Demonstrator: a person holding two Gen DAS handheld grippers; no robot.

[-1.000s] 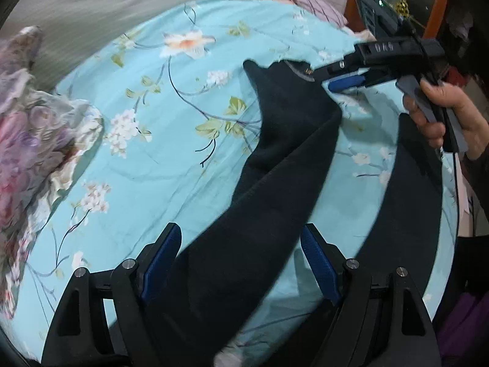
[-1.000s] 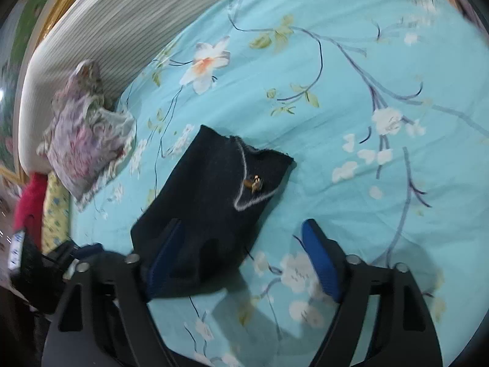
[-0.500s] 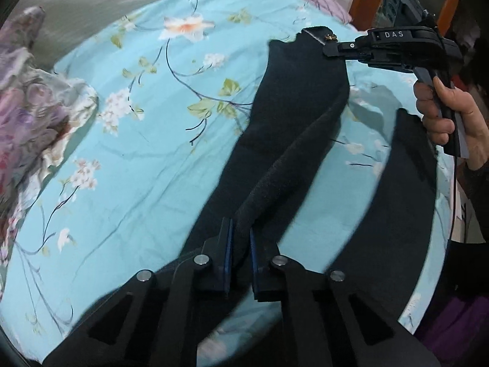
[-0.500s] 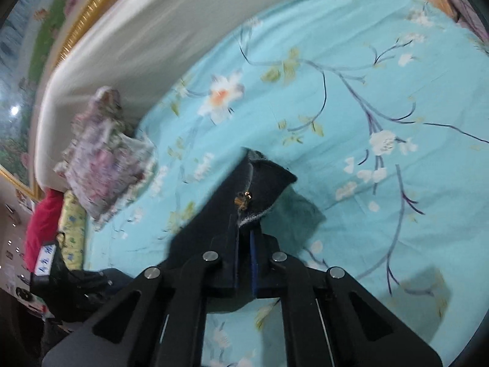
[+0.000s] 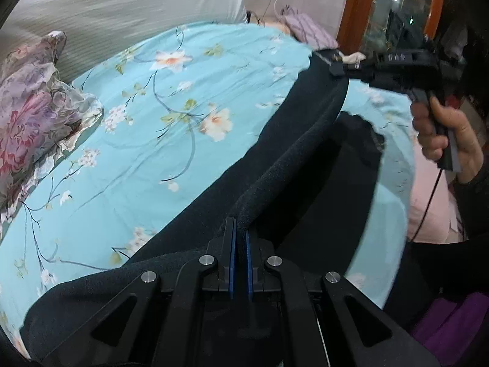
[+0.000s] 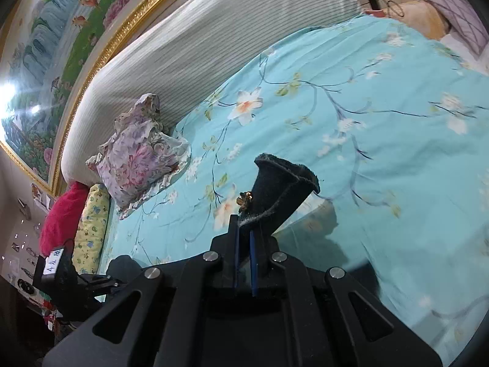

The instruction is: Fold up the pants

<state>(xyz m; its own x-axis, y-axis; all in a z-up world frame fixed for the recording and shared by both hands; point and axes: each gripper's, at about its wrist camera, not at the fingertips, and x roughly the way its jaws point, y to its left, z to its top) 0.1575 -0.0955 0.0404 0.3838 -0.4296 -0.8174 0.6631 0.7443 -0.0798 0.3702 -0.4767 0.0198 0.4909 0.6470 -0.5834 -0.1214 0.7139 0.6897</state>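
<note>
The black pants (image 5: 269, 153) hang stretched between my two grippers above the turquoise flowered bedsheet (image 5: 152, 140). My left gripper (image 5: 240, 229) is shut on a folded edge of the pants at the near end. My right gripper (image 5: 336, 68) shows in the left wrist view at upper right, shut on the far end. In the right wrist view my right gripper (image 6: 244, 232) pinches the pants end (image 6: 281, 186), which has a small gold ornament (image 6: 244, 198). A second dark stretch of pants (image 5: 345, 189) hangs lower at right.
A flowered pillow (image 6: 140, 159) lies by the striped white headboard cushion (image 6: 198, 49). Red and yellow pillows (image 6: 76, 220) sit beside it. A purple pillow (image 5: 305, 27) lies at the bed's far end. A framed painting (image 6: 61, 30) hangs on the wall.
Both grippers closed on the pants a second ago and have since lifted them off the bed; the fabric now hangs taut between them, higher than half a second ago.
</note>
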